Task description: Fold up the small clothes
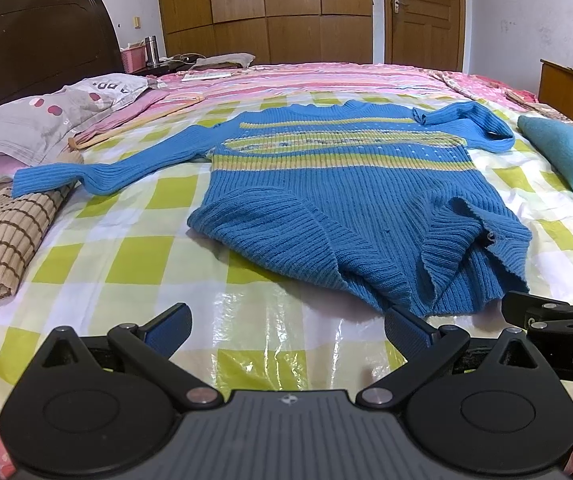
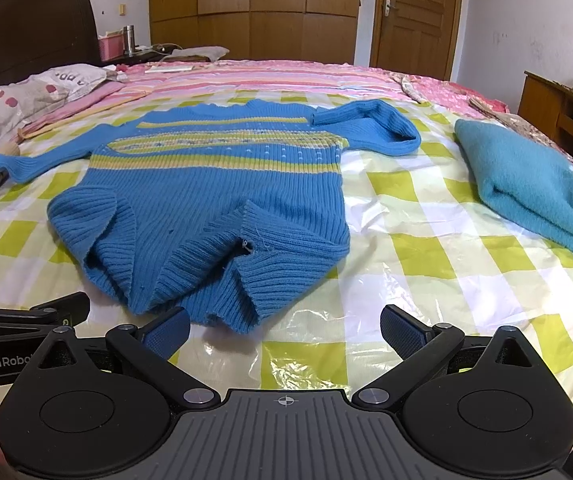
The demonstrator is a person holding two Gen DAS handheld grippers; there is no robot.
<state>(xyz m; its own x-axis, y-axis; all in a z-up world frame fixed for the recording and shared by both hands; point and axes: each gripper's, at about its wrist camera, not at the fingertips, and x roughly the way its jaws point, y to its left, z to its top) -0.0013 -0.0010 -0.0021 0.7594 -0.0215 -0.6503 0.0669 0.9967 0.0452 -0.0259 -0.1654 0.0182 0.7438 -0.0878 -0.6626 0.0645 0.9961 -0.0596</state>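
Observation:
A small blue knit sweater (image 1: 338, 196) with yellow and green chest stripes lies face up on the checked plastic sheet (image 1: 134, 248) on the bed. It also shows in the right wrist view (image 2: 206, 196). Its hem is rumpled and turned up. One sleeve stretches out to the left; the other is folded back by the collar. My left gripper (image 1: 286, 330) is open and empty just short of the hem. My right gripper (image 2: 284, 330) is open and empty, also just short of the hem. Each gripper shows at the edge of the other's view.
A folded teal garment (image 2: 526, 184) lies on the right. A folded brown striped cloth (image 1: 2, 240) and pillows (image 1: 46, 116) lie on the left. A dark headboard (image 1: 38, 40), wardrobe, door and a wooden cabinet (image 2: 558, 108) stand around the bed.

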